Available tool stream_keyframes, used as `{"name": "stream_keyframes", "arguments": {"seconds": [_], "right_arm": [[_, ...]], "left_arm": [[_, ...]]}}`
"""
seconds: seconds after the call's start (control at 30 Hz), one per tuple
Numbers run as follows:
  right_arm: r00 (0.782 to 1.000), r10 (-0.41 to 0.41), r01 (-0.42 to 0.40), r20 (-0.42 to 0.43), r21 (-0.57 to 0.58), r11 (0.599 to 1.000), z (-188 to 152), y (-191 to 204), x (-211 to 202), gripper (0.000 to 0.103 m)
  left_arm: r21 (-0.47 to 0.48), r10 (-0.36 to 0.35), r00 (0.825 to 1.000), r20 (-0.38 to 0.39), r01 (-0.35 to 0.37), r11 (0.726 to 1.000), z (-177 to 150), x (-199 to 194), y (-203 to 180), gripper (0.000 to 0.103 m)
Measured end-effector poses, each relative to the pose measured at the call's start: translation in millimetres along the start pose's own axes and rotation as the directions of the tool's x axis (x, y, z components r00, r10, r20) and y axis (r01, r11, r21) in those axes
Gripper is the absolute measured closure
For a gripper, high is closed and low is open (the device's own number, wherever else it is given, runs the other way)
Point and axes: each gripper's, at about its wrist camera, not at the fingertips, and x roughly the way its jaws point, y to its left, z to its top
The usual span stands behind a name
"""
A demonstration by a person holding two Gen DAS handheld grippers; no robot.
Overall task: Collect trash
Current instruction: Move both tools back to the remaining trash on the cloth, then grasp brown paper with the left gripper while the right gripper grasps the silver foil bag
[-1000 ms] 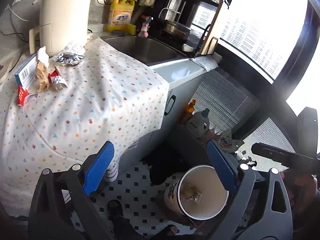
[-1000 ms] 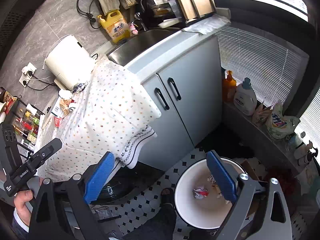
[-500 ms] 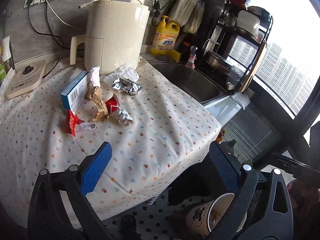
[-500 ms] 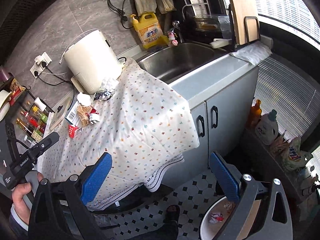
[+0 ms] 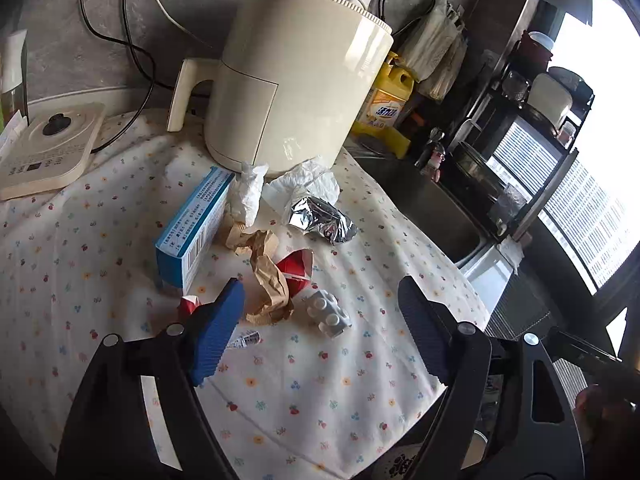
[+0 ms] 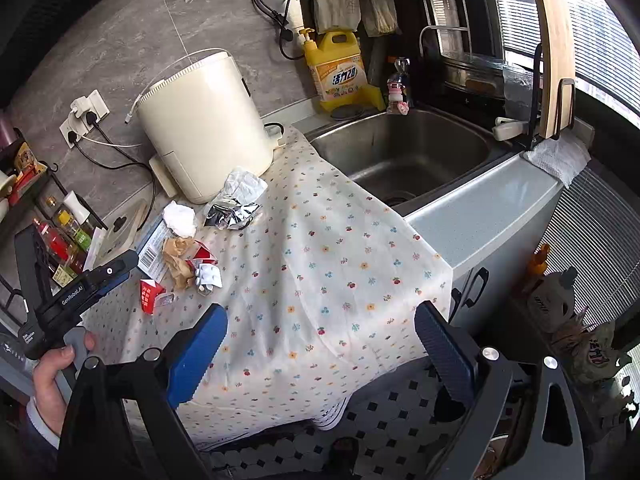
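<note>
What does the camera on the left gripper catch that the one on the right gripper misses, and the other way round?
Only the left view shows the blue box's printed side up close, and the flat cream appliance from above.

Only the right view shows the whole sink, the wall sockets, the cabinet doors and the tiled floor.

Both show the cream canister, yellow detergent jug, foil wrapper, brown paper and flowered cloth.

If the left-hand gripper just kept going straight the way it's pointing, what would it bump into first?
Most likely the crumpled brown paper and the white blister pack beside it: both lie on the flowered cloth just beyond the left gripper, whose open jaws have just been closing. Depth is uncertain.
</note>
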Motion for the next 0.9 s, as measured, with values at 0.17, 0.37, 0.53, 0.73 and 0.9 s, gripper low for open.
{"name": "stream_keyframes", "arguments": {"seconds": [0.17,0.37,0.53,0.73,0.9], "right_arm": [[1.0,-0.013,0.013,0.0,0.029,1.0,12.7,9.9,19.4,0.011],[0.999,-0.019,0.02,-0.031,0.034,0.999,26.2,19.9,48.3,0.011],[0.997,0.032,-0.034,-0.067,-0.025,0.999,43.9,45.6,80.6,0.018],[0.988,0.097,-0.106,-0.124,-0.07,0.992,64.1,77.5,129.4,0.022],[0.975,0.132,-0.147,-0.179,-0.076,0.986,75.2,97.3,171.0,0.026]], "left_arm": [[0.033,0.044,0.997,-0.065,-0.042,0.999,18.4,40.4,8.0,0.029],[0.07,0.134,0.981,-0.14,-0.125,0.99,24.5,75.8,15.9,0.088],[0.091,0.118,0.991,-0.059,-0.112,0.99,36.7,58.1,15.3,0.089],[0.077,0.073,0.997,0.008,-0.074,0.994,55.8,21.4,24.0,0.089],[0.021,0.11,0.993,0.045,-0.111,0.994,55.2,-11.7,51.0,0.089]]}}
